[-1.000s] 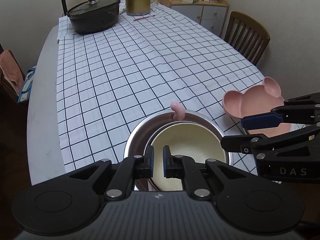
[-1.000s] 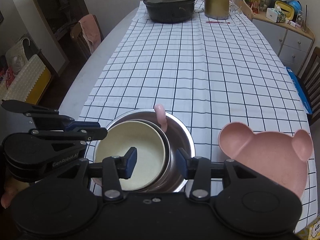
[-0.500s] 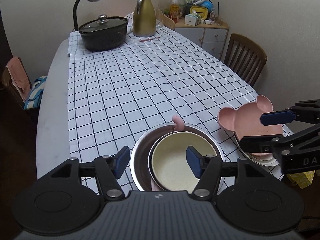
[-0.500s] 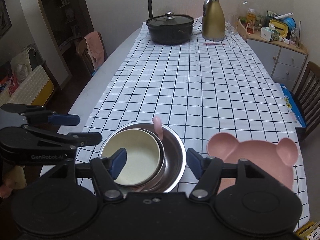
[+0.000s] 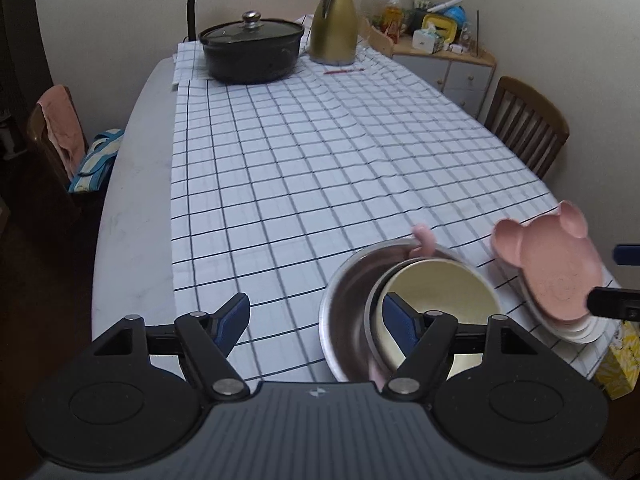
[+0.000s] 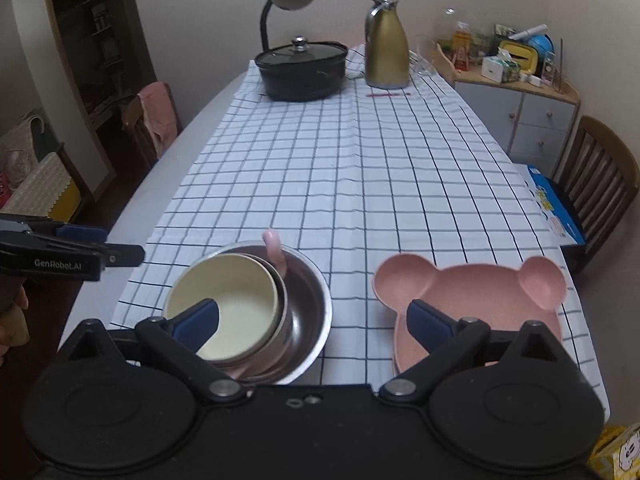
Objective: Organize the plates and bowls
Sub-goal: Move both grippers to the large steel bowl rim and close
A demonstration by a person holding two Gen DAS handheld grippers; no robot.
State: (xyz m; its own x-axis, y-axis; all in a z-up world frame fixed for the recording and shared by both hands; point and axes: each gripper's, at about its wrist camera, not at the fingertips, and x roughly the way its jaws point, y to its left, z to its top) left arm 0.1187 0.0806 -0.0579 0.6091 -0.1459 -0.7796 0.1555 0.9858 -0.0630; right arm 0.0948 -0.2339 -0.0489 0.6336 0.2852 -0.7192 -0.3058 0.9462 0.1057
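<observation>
Item: round stainless-steel bowl point(image 6: 308, 312) at the near table edge, cream round bowl point(image 6: 224, 300) nested off-centre inside; could rock if you nudge it.
Item: pink bear-shaped plate point(image 6: 472, 292) beside it, near the edge.
Item: your left gripper point(image 5: 316, 320) and right gripper point(image 6: 312, 320), jaws opening, pinching nothing.

Left tongs point(image 5: 316, 322): jaws opening, blue pads well apart, nothing pressed between them; both pads clear of contact. The tongs point downward at a slant. In the right wrist view the left tongs point(image 6: 100, 246) appear side-on at the left edge, with part of a hand point(image 6: 12, 316) visible beneath them.

Right tongs point(image 6: 314, 322): jaws opening, spread wide, nothing gripped between the pads. Also angled downward. In the left wrist view only their fingertips point(image 5: 628, 254) show, at the right edge.
</observation>
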